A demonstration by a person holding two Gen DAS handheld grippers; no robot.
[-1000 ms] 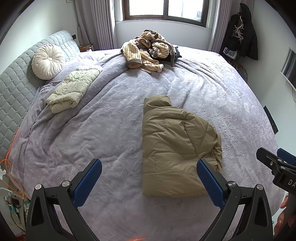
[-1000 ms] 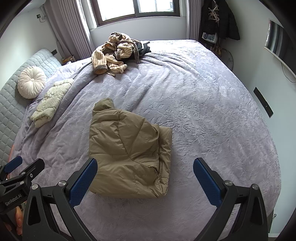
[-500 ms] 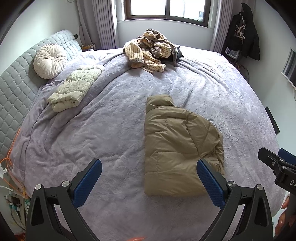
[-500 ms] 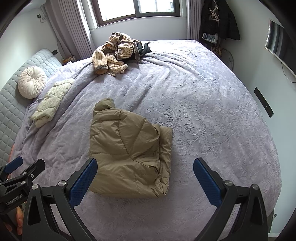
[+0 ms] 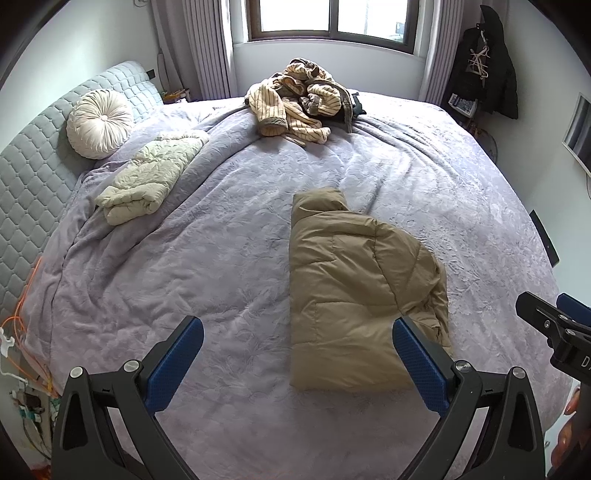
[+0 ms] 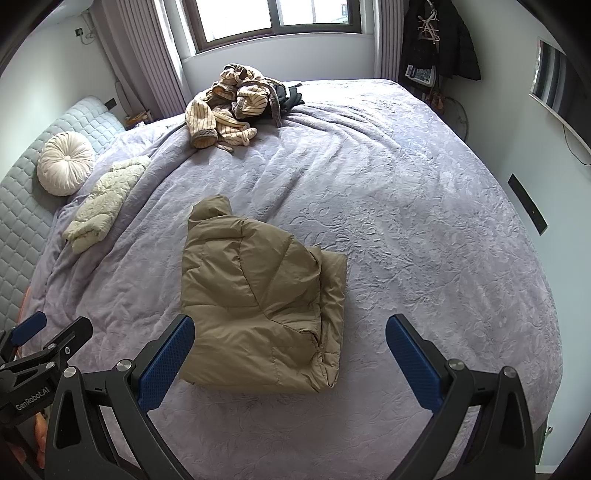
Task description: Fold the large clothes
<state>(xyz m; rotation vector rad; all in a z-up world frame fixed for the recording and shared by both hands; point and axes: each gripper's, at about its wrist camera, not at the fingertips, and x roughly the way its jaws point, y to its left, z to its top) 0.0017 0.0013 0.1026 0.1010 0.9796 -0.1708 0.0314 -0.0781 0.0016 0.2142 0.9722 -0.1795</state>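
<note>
While both tools hang above the near edge of the bed (image 5: 229, 266), the tan puffer jacket (image 5: 351, 295) lies folded on the lavender bedspread, roughly in the middle of the near half. Its collar end points toward the window (image 5: 332, 18); one straight folded edge runs along its left side in the left wrist view, and a bunched sleeve or hem sits at its right side.

Left hand-held gripper (image 5: 295, 358): jaws spread wide, blue pads facing each other, nothing between them. It is above the bedspread; the right pad overlaps the jacket's near right corner in the view, contact cannot be told.

Right hand-held gripper (image 6: 290, 356): jaws also spread wide, empty. Its left pad sits in front of the jacket's near left edge in the right wrist view; contact likewise unclear. The two tools show in each other's views at the frame edges, near one another but apart.

Other items on the bed:
- cream quilted garment (image 5: 147, 181), folded, near the headboard (image 5: 29, 162) side.
- round cream cushion (image 5: 99, 123), leaning on the headboard.
- heap of striped beige clothes (image 5: 295, 99) with a dark item beside it, at the far side under the window.

Dark coat (image 5: 491, 81) hangs in the far right corner.
</note>
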